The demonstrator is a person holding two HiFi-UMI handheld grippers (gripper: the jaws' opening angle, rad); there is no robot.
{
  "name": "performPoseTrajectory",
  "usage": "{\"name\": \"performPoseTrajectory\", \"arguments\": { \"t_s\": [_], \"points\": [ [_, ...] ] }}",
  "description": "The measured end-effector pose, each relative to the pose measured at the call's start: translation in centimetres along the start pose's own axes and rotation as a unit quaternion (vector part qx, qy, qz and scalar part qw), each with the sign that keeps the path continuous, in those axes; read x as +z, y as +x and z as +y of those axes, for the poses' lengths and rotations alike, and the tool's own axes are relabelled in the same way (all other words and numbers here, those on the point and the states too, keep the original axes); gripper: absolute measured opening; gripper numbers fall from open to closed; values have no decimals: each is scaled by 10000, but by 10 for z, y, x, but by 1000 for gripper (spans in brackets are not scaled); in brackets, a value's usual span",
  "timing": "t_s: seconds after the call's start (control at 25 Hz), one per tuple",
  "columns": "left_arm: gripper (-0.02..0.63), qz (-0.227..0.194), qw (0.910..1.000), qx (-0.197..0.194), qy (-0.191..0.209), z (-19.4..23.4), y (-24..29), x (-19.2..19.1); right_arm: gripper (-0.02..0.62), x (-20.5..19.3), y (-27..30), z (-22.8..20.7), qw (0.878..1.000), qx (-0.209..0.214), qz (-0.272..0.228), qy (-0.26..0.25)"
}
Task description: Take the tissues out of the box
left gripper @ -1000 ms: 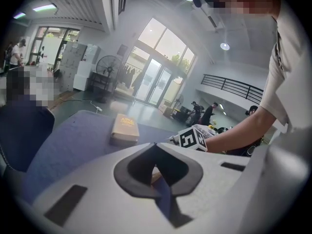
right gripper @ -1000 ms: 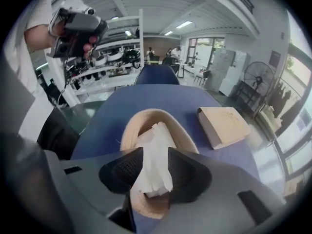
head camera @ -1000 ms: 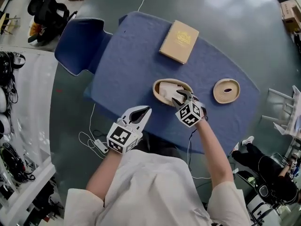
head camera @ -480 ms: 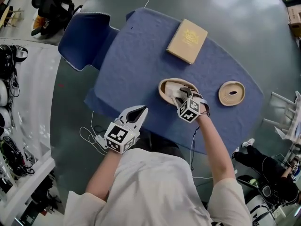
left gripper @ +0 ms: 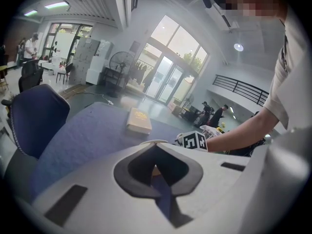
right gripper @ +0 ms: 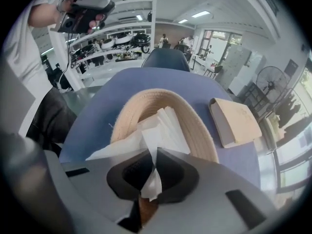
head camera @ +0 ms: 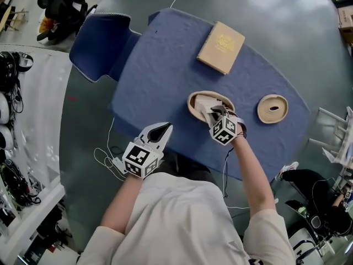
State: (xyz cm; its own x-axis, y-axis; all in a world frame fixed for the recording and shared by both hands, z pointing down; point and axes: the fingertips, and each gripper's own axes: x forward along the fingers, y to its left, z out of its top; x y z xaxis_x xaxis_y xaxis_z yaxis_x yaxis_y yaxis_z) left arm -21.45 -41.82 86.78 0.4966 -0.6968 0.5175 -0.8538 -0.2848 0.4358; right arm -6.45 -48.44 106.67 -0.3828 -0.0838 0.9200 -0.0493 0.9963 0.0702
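An oval woven tissue box (head camera: 193, 106) sits on the blue cloth, filled with white tissues (right gripper: 165, 126). My right gripper (head camera: 214, 113) is at the box's near rim. Its jaws are shut on a corner of the top tissue (right gripper: 152, 152), which is pinched between the dark pads and trails back into the box (right gripper: 139, 106). My left gripper (head camera: 163, 128) hovers off the table's near edge, by the person's body. In the left gripper view its tips (left gripper: 155, 149) meet, shut with nothing between them.
The box's oval lid (head camera: 272, 109) lies to the right on the cloth. A tan book-like box (head camera: 221, 47) rests at the far side. A blue chair (head camera: 96, 43) stands at the table's left corner. Cables run over the floor beside the left gripper.
The right gripper stood with its jaws apart over the box. It has pushed into the tissues and shut on one. The left gripper has barely moved.
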Motion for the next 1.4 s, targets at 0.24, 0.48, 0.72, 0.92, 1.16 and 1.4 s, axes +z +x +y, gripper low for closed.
{"name": "performPoseTrajectory", "arguments": {
  "t_s": [0.24, 0.48, 0.72, 0.92, 1.16, 1.4],
  "points": [
    [6, -33, 10000, -5, 39, -1, -22, 8, 40, 22, -36, -3, 9950, -216, -516, 833],
    [6, -89, 9999, -40, 122, -17, -42, 16, 40, 27, -82, -1, 9796, -686, -1005, 1596],
    [6, -147, 9995, -99, 253, -45, -62, 32, 40, 25, -138, 6, 9642, -1105, -1367, 1986],
    [6, -189, 9989, -201, 381, -77, -79, 40, 39, 26, -188, 12, 9475, -1345, -1764, 2304],
    [6, -239, 9981, -303, 480, -112, -102, 40, 39, 24, -243, 26, 9273, -1612, -2163, 2595],
    [6, -333, 9970, -372, 585, -137, -133, 45, 38, 31, -296, 41, 9046, -1893, -2519, 2872]
  ]
}}
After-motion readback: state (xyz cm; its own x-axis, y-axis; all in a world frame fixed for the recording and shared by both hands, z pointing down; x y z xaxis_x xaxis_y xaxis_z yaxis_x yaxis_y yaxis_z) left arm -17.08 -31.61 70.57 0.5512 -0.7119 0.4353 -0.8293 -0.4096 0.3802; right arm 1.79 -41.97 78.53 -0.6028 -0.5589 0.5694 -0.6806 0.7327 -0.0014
